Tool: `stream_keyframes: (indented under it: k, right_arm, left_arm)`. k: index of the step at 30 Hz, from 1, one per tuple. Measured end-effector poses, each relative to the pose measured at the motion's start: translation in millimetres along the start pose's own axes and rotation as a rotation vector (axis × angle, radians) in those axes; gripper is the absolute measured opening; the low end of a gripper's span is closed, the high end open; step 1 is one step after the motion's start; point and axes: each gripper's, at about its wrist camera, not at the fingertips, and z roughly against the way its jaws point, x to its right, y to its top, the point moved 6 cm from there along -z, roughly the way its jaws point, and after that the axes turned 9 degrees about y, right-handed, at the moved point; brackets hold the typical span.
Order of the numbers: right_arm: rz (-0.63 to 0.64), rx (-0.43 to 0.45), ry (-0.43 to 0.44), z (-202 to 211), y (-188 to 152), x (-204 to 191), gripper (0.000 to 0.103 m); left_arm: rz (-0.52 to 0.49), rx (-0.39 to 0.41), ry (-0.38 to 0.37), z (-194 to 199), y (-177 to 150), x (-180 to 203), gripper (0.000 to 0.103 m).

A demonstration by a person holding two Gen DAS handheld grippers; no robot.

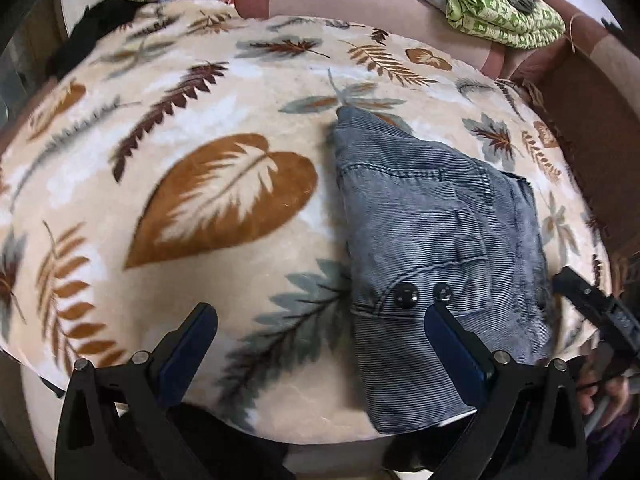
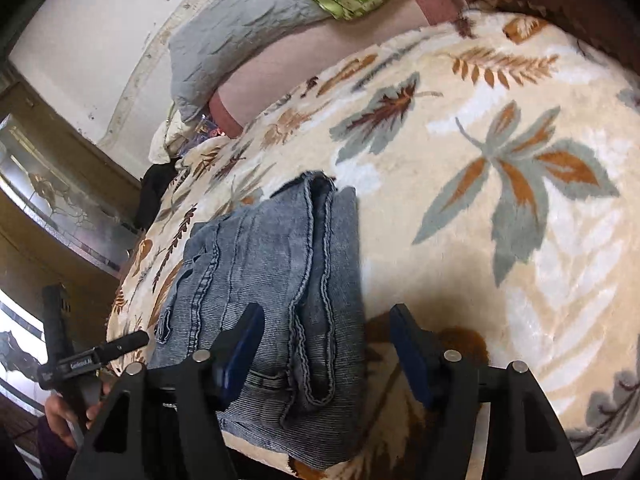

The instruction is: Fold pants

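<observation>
The grey-blue denim pants point(image 1: 432, 240) lie folded into a compact stack on the leaf-patterned blanket point(image 1: 200, 128), near its front edge. Two black snap buttons show on the waistband. My left gripper point(image 1: 320, 320) is open and empty, hovering above the blanket with its right finger over the pants' waistband. In the right wrist view the pants point(image 2: 272, 272) show stacked hems and seams. My right gripper point(image 2: 326, 328) is open and empty, its left finger over the pants' near end. The right gripper also shows at the left wrist view's right edge point(image 1: 592, 300).
A green patterned cloth point(image 1: 500, 12) and a grey quilted pillow point(image 2: 232, 36) lie at the back of the bed. Dark clothing point(image 1: 100, 28) sits at the far left corner. A window and wall point(image 2: 52, 184) stand beside the bed. The left gripper point(image 2: 100, 354) shows low left.
</observation>
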Motion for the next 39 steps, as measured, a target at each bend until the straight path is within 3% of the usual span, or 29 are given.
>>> stream_keyframes:
  k: [4,8,14,23,25,26,27,30,34,39]
  right_arm:
    - [-0.055,-0.004,0.045,-4,1,6,0.068]
    - [-0.109,-0.022,0.078,-14,2,14,0.068]
    - [-0.167,-0.012,0.164,-22,8,20,0.069]
    - [-0.097,-0.032,0.189,-37,9,2,0.069]
    - [-0.063,-0.041,0.158,-40,6,-3,0.059]
    - [-0.046,-0.043,0.132,-41,4,-4,0.049]
    - [-0.033,-0.043,0.11,-41,4,-4,0.038]
    - [-0.018,-0.031,0.106,-39,4,-7,0.027]
    - [0.056,-0.004,0.073,-37,4,-22,0.026]
    - [0.1,0.039,0.082,-29,6,-37,0.024]
  left_arm:
    - [0.02,-0.028,-0.098,-4,6,9,0.103]
    - [0.027,-0.076,-0.134,-19,12,19,0.103]
    - [-0.003,-0.093,-0.248,-27,15,40,0.103]
    - [-0.051,-0.101,-0.276,-38,17,67,0.103]
    - [-0.077,-0.083,-0.251,-35,17,74,0.101]
    - [-0.088,-0.077,-0.237,-35,16,75,0.1]
    - [-0.09,-0.071,-0.231,-34,15,75,0.096]
    - [-0.088,-0.05,-0.238,-27,16,70,0.081]
    - [-0.11,-0.015,-0.229,-18,20,69,0.059]
    - [-0.135,0.025,-0.215,-8,24,71,0.044]
